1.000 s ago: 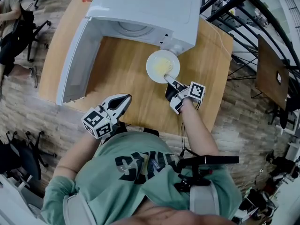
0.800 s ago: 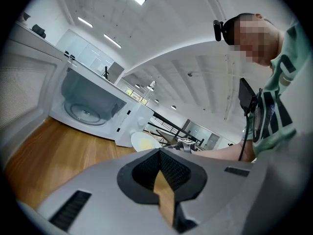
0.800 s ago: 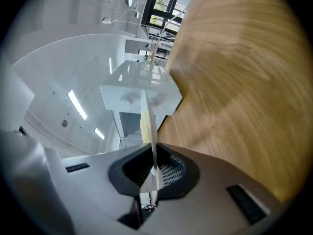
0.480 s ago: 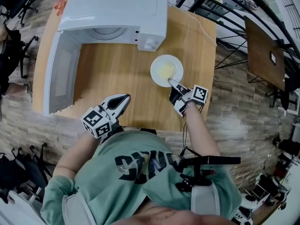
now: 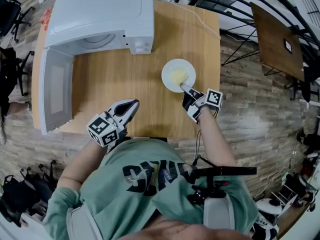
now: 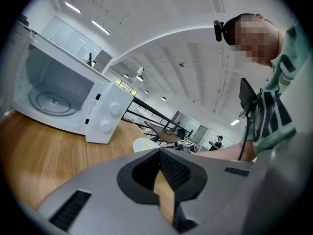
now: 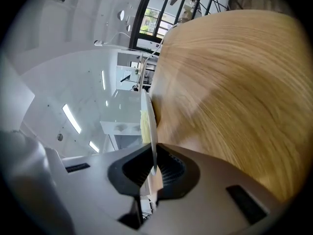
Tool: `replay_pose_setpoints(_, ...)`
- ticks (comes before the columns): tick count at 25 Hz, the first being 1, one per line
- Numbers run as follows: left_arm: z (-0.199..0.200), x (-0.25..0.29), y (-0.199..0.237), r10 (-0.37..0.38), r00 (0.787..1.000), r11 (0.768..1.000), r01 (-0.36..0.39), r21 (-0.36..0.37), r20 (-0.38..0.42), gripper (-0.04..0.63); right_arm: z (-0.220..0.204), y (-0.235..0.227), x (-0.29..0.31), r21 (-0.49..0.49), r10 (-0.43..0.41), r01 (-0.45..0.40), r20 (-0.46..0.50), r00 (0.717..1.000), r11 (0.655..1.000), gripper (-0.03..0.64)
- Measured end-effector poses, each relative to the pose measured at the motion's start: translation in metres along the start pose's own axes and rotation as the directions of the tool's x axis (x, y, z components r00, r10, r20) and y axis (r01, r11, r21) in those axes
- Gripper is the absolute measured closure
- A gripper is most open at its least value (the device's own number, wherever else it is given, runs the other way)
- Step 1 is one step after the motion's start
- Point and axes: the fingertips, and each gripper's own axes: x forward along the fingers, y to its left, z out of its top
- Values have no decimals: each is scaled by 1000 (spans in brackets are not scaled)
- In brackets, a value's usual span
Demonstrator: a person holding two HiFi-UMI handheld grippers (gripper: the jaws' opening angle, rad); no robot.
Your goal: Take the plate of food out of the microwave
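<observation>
A white plate (image 5: pixel 178 75) with yellow food sits low at the wooden table (image 5: pixel 120 79), right of the microwave. I cannot tell whether it rests on the wood. My right gripper (image 5: pixel 186 89) is shut on its near rim. In the right gripper view the plate (image 7: pixel 149 126) shows edge-on, its rim between the right gripper's (image 7: pixel 153 168) pads. The white microwave (image 5: pixel 100 19) stands at the back left with its door (image 5: pixel 54 91) swung open and its chamber bare (image 6: pixel 58 92). My left gripper (image 5: pixel 127 109) hovers at the table's front edge, shut on nothing (image 6: pixel 164 180).
The open door juts out along the table's left side. Black metal railings (image 5: pixel 235 14) and a brown panel (image 5: pixel 277 39) stand beyond the table's right edge. Brick-patterned floor surrounds the table. A distant person (image 6: pixel 218 141) shows in the left gripper view.
The plate, held by my right gripper, has moved from just in front of the microwave's opening to the right, away from it. My left gripper has also shifted right along the table's front edge.
</observation>
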Motion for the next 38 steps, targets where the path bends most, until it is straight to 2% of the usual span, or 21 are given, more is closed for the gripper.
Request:
replay_pose_setpoints(13,-15,38,-5,-36,998,999,35,-13,-58,598,9,-45,-14,58,-51,51,-3,999,997,594)
replay_pose_setpoints(24,-20,45,0,-37,996,999,35,-26,-76,598,11,-68,-12,91,-105,106,-12,994,990,593)
replay_pose_setpoints(32,-24,43,2,-37,996,998,34,-44,-82,598,8,-86,-11,97,-194,198,-46,980,975,592)
replay_pose_setpoints(38,-24,35,6,-29,996,999,25,-42,-81,598,12,-90,-10,22,-313,314,-54,948,949,585)
